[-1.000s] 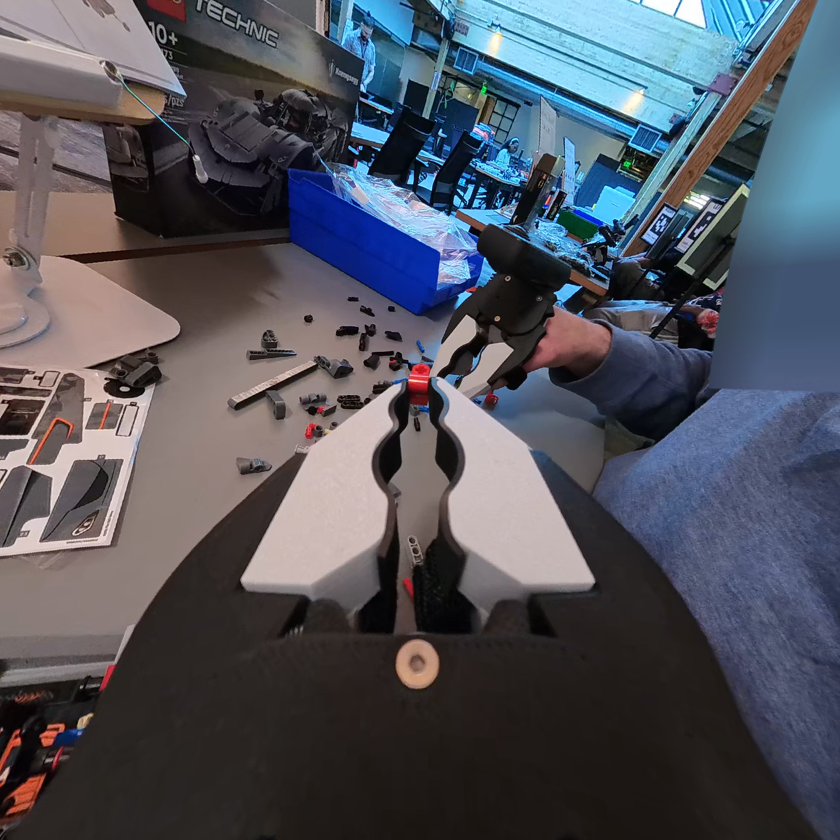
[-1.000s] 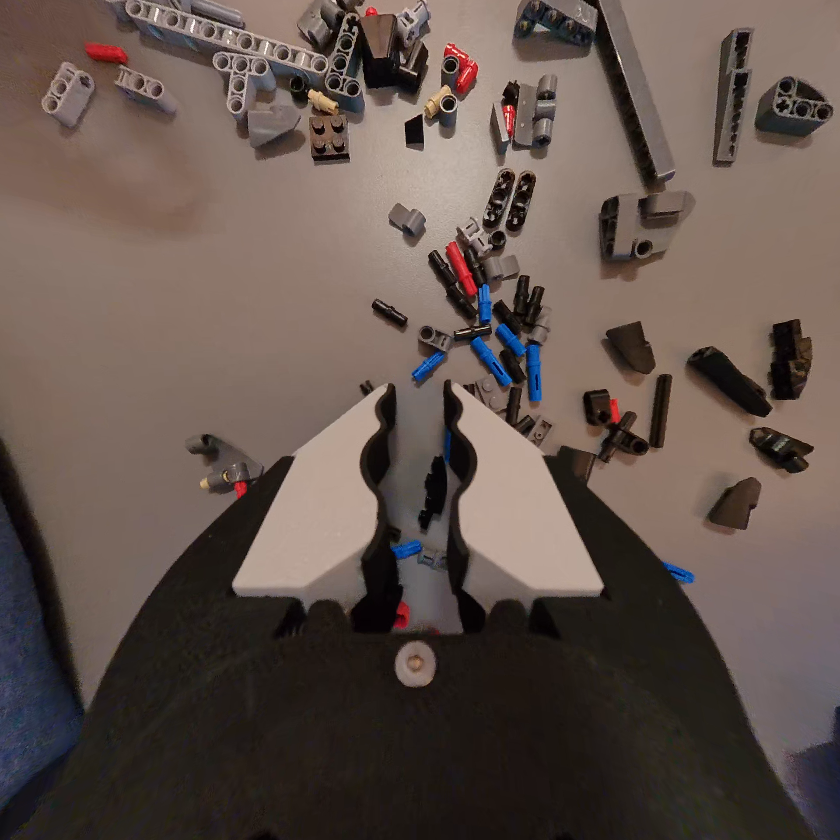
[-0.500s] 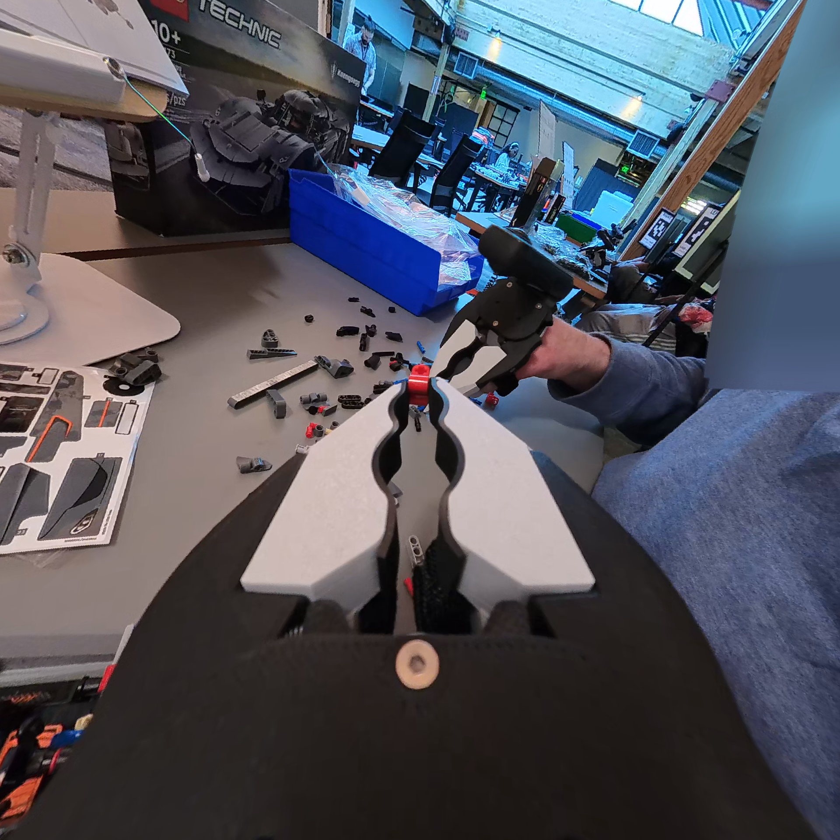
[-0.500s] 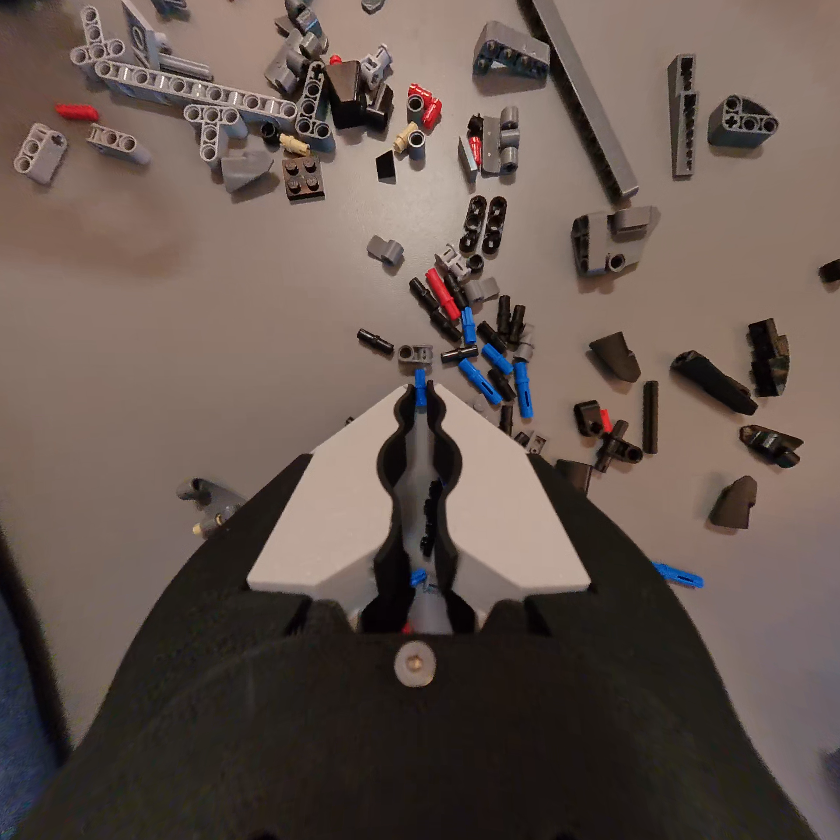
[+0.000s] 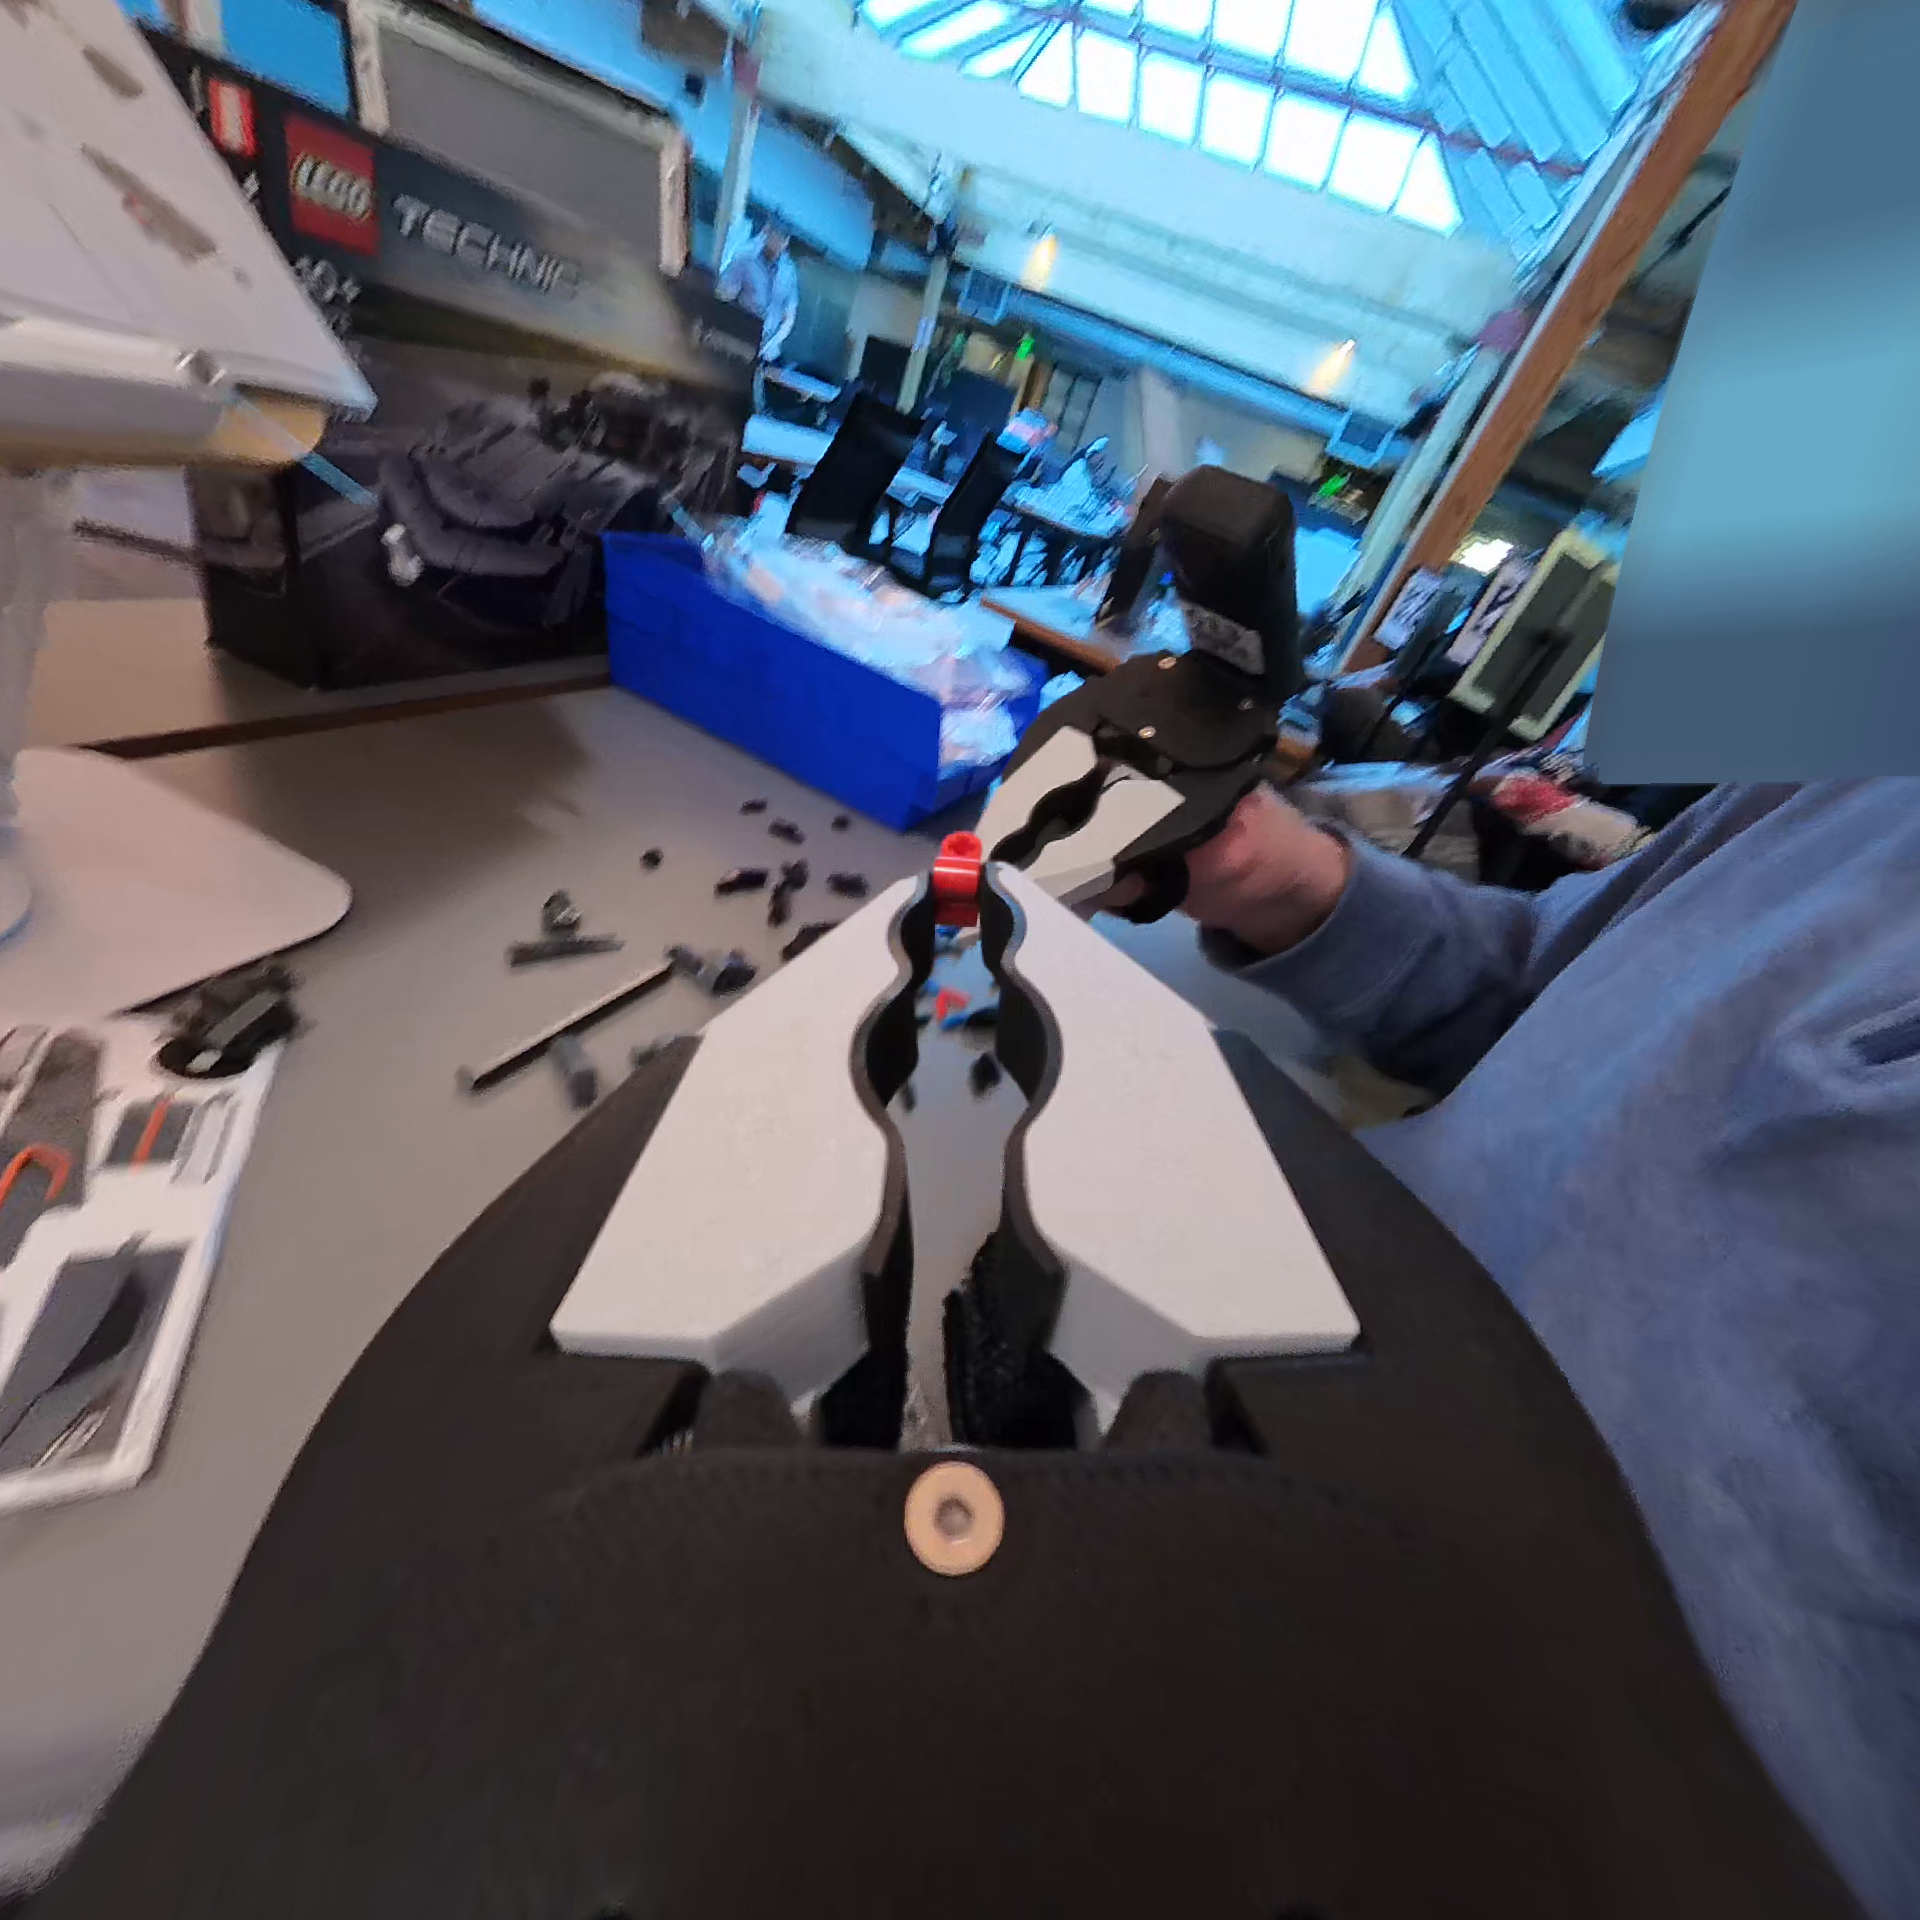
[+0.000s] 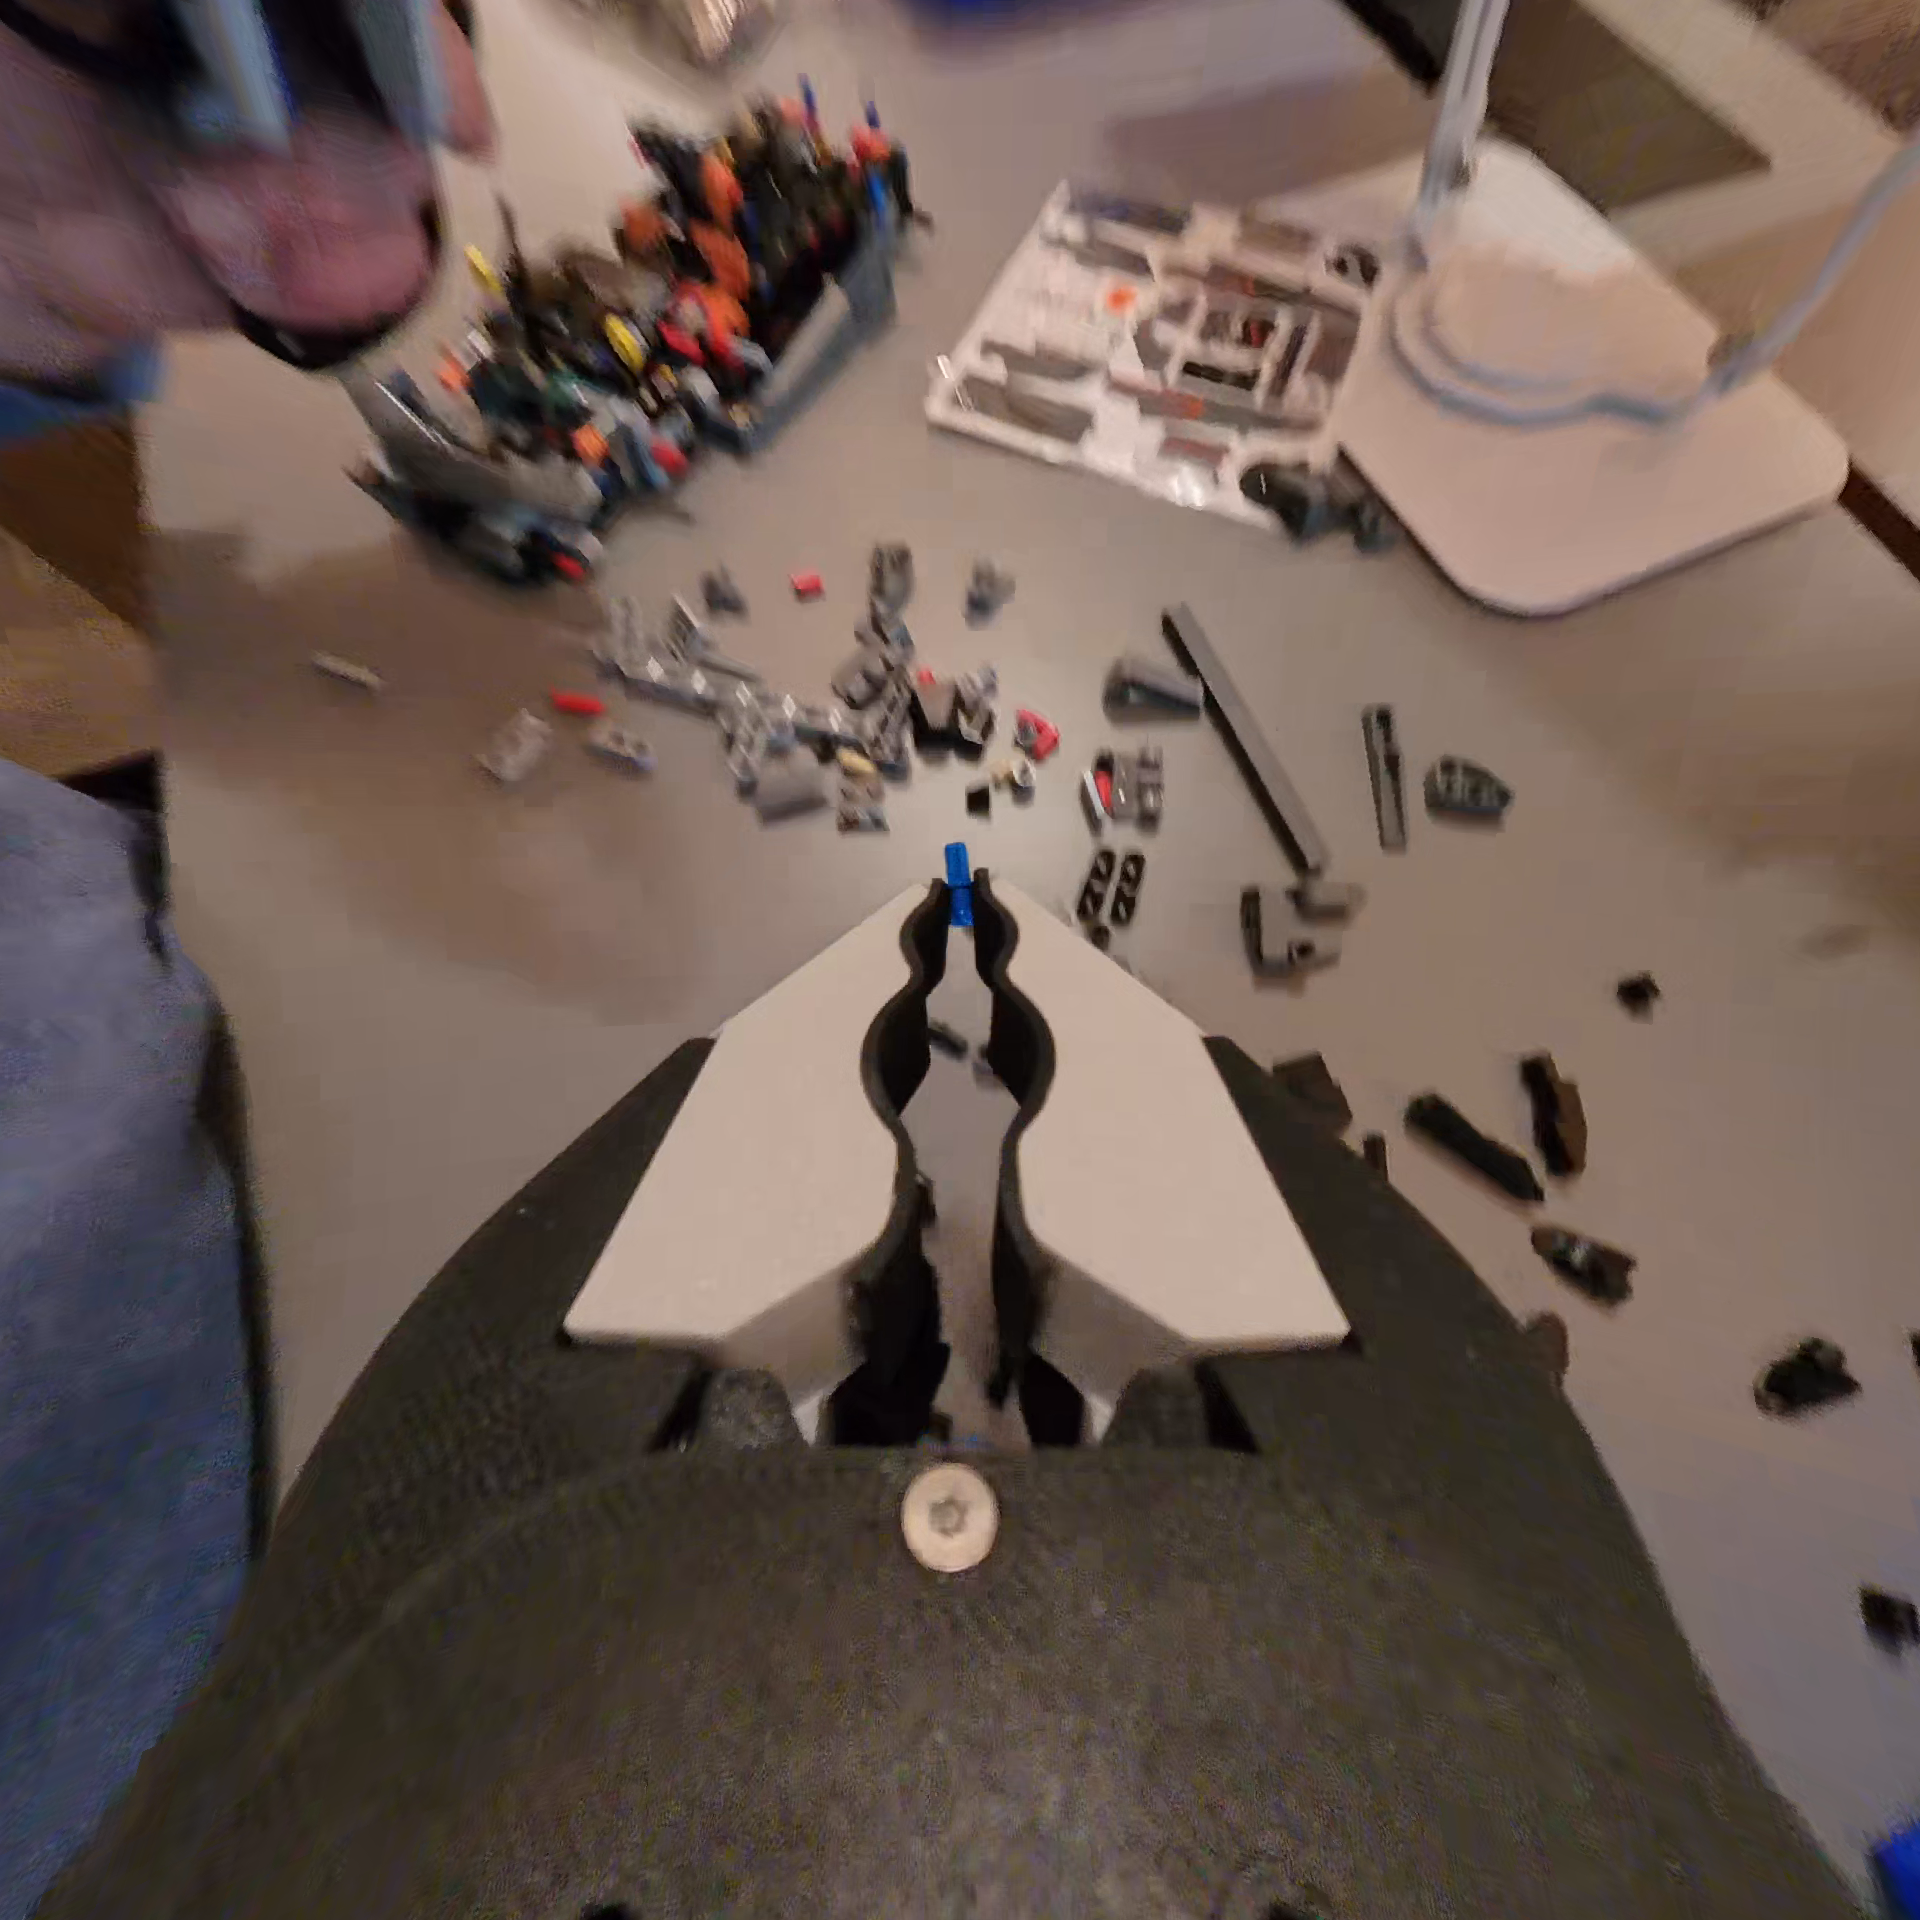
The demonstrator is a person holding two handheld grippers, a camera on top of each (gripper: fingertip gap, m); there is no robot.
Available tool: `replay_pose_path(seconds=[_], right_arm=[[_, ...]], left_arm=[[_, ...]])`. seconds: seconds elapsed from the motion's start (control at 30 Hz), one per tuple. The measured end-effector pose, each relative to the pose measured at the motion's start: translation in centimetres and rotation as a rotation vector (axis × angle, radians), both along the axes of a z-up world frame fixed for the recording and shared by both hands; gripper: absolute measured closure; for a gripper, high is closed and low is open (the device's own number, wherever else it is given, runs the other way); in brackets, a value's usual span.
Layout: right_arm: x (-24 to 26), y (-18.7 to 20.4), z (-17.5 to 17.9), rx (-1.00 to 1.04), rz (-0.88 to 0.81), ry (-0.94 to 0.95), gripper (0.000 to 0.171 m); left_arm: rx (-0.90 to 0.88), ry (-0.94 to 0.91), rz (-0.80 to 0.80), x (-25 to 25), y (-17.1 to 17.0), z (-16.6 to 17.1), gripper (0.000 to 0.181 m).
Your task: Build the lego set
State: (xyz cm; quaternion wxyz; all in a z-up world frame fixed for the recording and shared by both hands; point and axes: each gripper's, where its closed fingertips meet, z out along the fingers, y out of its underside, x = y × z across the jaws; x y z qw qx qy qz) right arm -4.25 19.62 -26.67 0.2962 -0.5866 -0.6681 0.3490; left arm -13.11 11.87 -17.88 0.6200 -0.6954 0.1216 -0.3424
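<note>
1. The left gripper (image 5: 957, 902) is clamped on a small red round connector piece (image 5: 955, 883), pinched at its very fingertips and raised above the grey tabletop (image 5: 416, 831).
2. The right gripper (image 6: 958, 896) is closed on a short blue plastic pin (image 6: 956, 883), which pokes out past its tips, also off the table.
3. In the left wrist view the right gripper (image 5: 1029, 844) sits just beyond and to the right of the red piece, tips near it; whether they touch cannot be told.
4. A scatter of loose black and grey building pieces (image 6: 914, 727) lies on the table beyond the right gripper, with a long dark grey beam (image 6: 1242, 738) angled to their right.
5. Bare tabletop lies to the left of the right gripper's fingers, between the scatter and the table's near edge.
6. Farther back stand a grey tray crowded with mixed coloured parts (image 6: 665, 343), a white sticker sheet (image 6: 1153, 343) and a white stand base (image 6: 1590, 416) near the right edge.
7. A blue plastic bin holding clear bags (image 5: 790, 686) and a dark cardboard set box (image 5: 436, 488) line the far edge.
</note>
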Motion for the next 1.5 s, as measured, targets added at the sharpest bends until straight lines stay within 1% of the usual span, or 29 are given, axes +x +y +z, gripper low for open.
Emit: replay_pose_path(seconds=[0.1, 0.2, 0.3, 0.47, 0.57, 0.77, 0.87, 1.33, 1.5], right_arm=[[-1.2, -1.0, 2.8, -0.006, 0.048, 0.091, 0.169], [-2.1, -1.6, 4.9, 0.037, 0.072, 0.153, 0.169], [-2.9, -2.1, 6.6, 0.082, 0.091, 0.2, 0.17], [-4.3, -3.4, 8.9, 0.092, 0.126, 0.284, 0.17], [-4.9, -4.1, 10.0, 0.093, 0.143, 0.33, 0.17], [-6.1, -5.5, 10.8, 0.057, 0.179, 0.373, 0.169], [-6.4, -5.5, 10.8, 0.052, 0.176, 0.372, 0.169], [-6.5, -5.0, 11.5, -0.084, 0.156, 0.43, 0.17], [-6.5, -4.9, 12.0, -0.153, 0.145, 0.46, 0.171]], left_arm=[[0.023, -0.017, -0.026, 0.9, 0.4, 1.0, 0.176], [0.04, -0.038, -0.042, 1.6, 0.7, 1.8, 0.176], [0.06, -0.081, -0.046, 1.8, 1.2, 2.7, 0.176], [0.086, -0.178, -0.049, 2.2, 1.7, 3.8, 0.176], [0.071, -0.223, -0.064, 2.8, 2.1, 3.7, 0.176], [0.072, -0.304, -0.098, 3.2, 2.3, 3.4, 0.176], [0.083, -0.334, -0.102, 2.9, 2.2, 3.5, 0.176], [0.126, -0.181, -0.021, 2.7, 2.8, 3.4, 0.176], [0.143, -0.191, -0.01, 2.8, 3.0, 3.9, 0.176]])
